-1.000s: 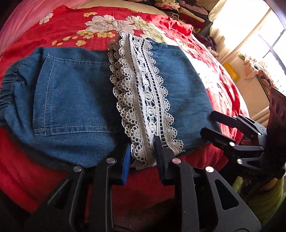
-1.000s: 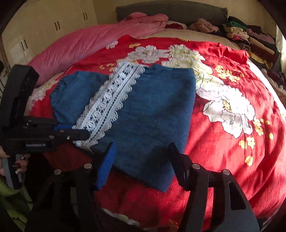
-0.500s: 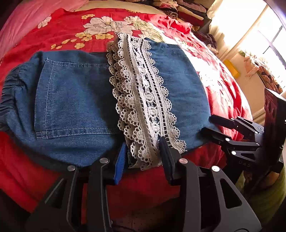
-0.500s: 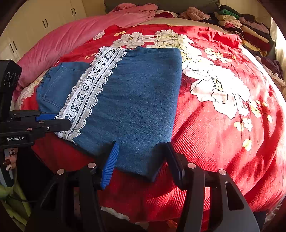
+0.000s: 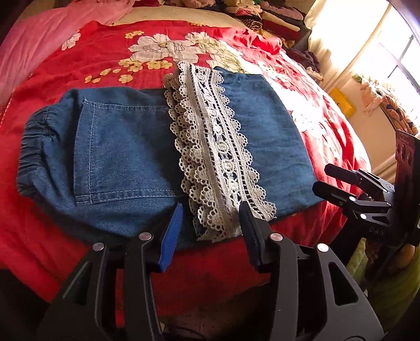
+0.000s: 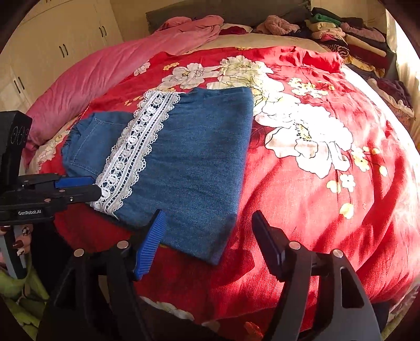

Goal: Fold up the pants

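pants folded on bed; both grippers opening, holding nothing.

- A red bedspread with large white flowers covers the bed.
- A pink quilt lies bunched along its left side.
- Folded clothes are stacked at the far right corner.
- Cream wardrobe doors with dark handles stand behind.
- A bright window is on the right.
- A grey headboard stands at the bed's far end.

A red floral bedspread covers the bed; cream wardrobes stand far left, a sunlit window right.
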Available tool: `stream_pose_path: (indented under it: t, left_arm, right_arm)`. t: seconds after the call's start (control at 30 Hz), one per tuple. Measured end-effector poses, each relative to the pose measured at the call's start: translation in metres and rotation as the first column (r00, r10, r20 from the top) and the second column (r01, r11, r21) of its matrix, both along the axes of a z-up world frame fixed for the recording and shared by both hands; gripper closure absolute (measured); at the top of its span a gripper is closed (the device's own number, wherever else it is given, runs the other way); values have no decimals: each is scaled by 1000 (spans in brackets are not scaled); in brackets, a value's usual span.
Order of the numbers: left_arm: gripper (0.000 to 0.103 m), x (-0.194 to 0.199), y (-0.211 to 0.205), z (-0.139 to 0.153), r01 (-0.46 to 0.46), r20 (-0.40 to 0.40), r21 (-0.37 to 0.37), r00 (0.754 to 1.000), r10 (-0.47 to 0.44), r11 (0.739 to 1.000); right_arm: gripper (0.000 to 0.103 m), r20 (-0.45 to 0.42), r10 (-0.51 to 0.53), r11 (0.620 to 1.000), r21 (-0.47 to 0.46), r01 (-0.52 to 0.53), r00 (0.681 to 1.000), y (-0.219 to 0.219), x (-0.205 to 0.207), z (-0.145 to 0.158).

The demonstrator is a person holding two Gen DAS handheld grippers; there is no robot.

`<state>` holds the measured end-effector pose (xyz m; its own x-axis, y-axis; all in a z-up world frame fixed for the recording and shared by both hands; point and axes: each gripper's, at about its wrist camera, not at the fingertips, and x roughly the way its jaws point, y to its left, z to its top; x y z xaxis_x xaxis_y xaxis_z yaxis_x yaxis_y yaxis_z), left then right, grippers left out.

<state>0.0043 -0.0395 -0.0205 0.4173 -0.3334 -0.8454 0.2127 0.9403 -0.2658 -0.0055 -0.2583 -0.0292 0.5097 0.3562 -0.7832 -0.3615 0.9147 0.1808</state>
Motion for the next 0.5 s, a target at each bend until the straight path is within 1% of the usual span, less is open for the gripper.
stream_pose_path:
  t: [0.07,0.1,0.17,0.2,0.27,0.37,0.4,0.47,0.5]
  left_arm:
    - [63,-1,1,3,-3,8,6,1000,2,1000]
    - [62,-2,2,4,-4,14,10,1000,4,1000]
    - [55,-2,3,8,-9,23,13,1000,9,1000]
    - [54,-2,4,9,-11,28,14,1000,11,1000]
    - [48,-4,5,12,-17,38,20,999,16,1000]
    - [40,-5,7,16,-24,50,22,998,23,999]
    - [38,-5,8,18,-26,54,24,998,25,999]
    - [31,-6,9,21,-33,62,27,998,32,999]
    - [30,-7,11,22,-37,66,28,997,35,999]
  right_arm:
    - [28,10,-8,1000,10,8,1000,-3,0,3]
    - [27,16,-13,1000,15,13,1000,-4,0,5]
    - [21,28,-26,999,22,25,999,-7,-1,9]
    - [20,34,-31,999,26,30,999,-8,-1,11]
    - [15,43,-44,999,32,42,998,-12,-1,14]
    - [10,53,-59,998,39,57,997,-15,-2,19]
    - [10,57,-63,997,40,60,996,-15,-2,21]
    - [9,64,-66,997,40,64,996,-15,-2,24]
    - [9,66,-66,997,40,63,996,-15,-2,25]
